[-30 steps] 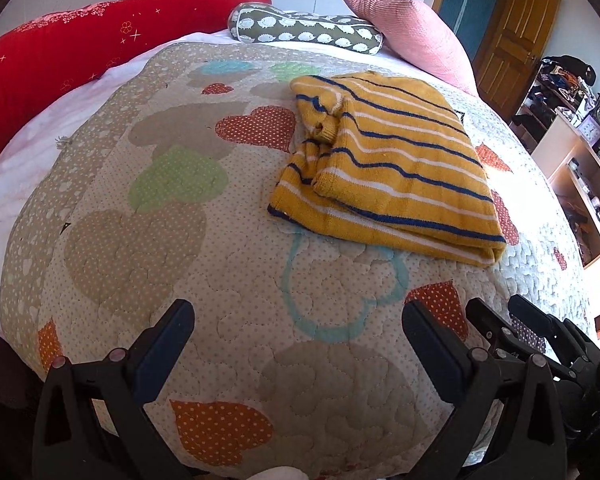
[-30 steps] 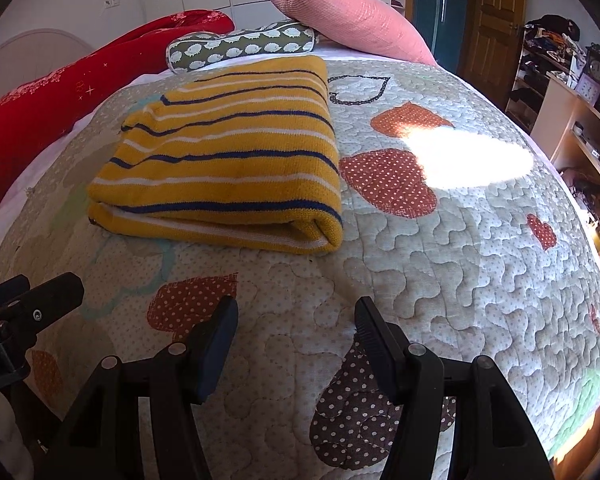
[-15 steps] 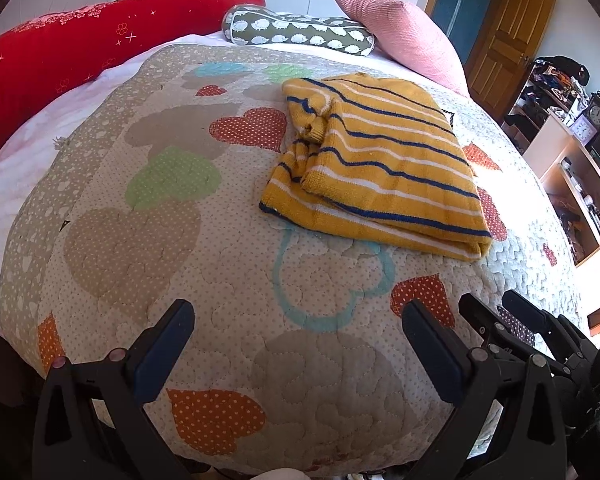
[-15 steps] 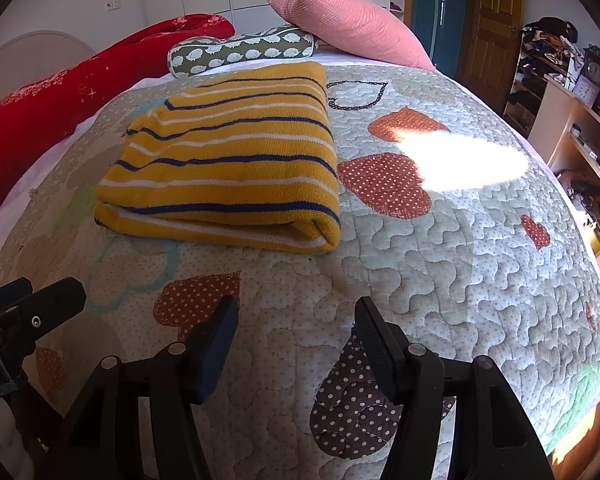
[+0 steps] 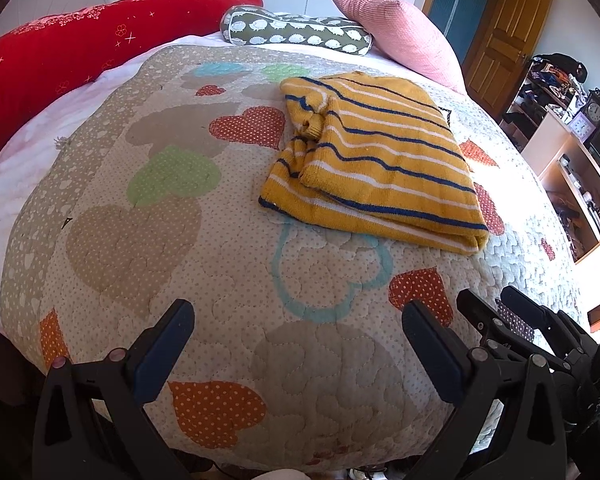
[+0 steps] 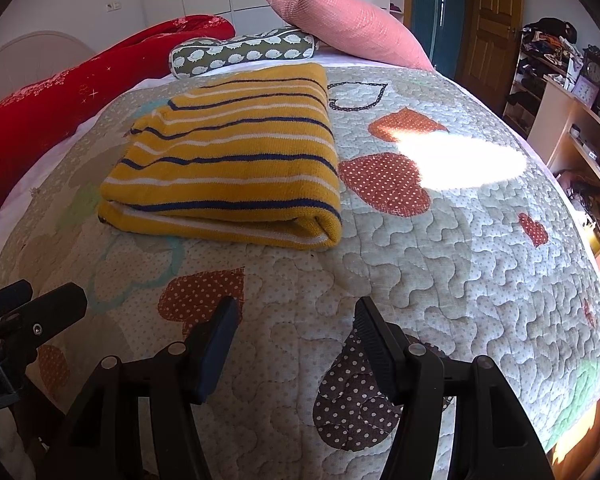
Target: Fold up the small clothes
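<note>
A yellow knit sweater with blue and white stripes [image 5: 374,160] lies folded in a thick rectangle on the heart-patterned quilt [image 5: 148,240]; it also shows in the right wrist view [image 6: 232,160]. My left gripper [image 5: 298,334] is open and empty, well back from the sweater near the bed's front edge. My right gripper [image 6: 296,330] is open and empty, also back from the sweater, and shows at the lower right of the left wrist view [image 5: 512,312]. The left gripper's tip shows in the right wrist view [image 6: 32,308].
A red bolster [image 5: 80,52], a green patterned roll pillow [image 5: 296,34] and a pink pillow [image 5: 396,36] lie at the head of the bed. A shelf unit with clutter [image 5: 572,152] and a wooden door [image 5: 500,40] stand to the right. A sun patch [image 6: 460,164] falls on the quilt.
Both grippers have drawn back a little from the sweater, so it looks smaller and farther away. The sweater has not moved. Both grippers stay open.
</note>
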A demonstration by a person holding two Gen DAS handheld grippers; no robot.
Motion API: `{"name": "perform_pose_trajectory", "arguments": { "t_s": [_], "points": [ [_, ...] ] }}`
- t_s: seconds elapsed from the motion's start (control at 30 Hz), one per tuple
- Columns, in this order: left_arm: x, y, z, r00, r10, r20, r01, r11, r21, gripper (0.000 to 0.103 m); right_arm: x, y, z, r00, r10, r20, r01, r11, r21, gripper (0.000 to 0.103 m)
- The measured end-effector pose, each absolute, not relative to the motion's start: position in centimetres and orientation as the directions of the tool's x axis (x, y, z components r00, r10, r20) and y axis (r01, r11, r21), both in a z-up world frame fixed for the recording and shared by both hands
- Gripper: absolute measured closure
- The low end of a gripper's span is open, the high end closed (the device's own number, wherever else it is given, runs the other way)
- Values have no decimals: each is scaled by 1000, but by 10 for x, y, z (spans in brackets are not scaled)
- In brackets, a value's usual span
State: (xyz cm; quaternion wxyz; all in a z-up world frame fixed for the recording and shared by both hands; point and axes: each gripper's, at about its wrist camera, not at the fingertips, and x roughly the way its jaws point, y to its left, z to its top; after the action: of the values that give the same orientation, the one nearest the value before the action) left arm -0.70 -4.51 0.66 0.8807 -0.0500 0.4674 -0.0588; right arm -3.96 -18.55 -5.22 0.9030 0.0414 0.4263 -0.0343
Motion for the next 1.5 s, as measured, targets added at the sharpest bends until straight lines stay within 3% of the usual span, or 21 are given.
{"name": "perform_pose_trajectory", "arguments": {
  "t_s": [1.5],
  "points": [
    [-8, -42, -2, 540, -147, -829, 52, 989, -142, 0, -39, -177, -55, 631, -21, -776, 88, 995, 44, 38]
  ]
}}
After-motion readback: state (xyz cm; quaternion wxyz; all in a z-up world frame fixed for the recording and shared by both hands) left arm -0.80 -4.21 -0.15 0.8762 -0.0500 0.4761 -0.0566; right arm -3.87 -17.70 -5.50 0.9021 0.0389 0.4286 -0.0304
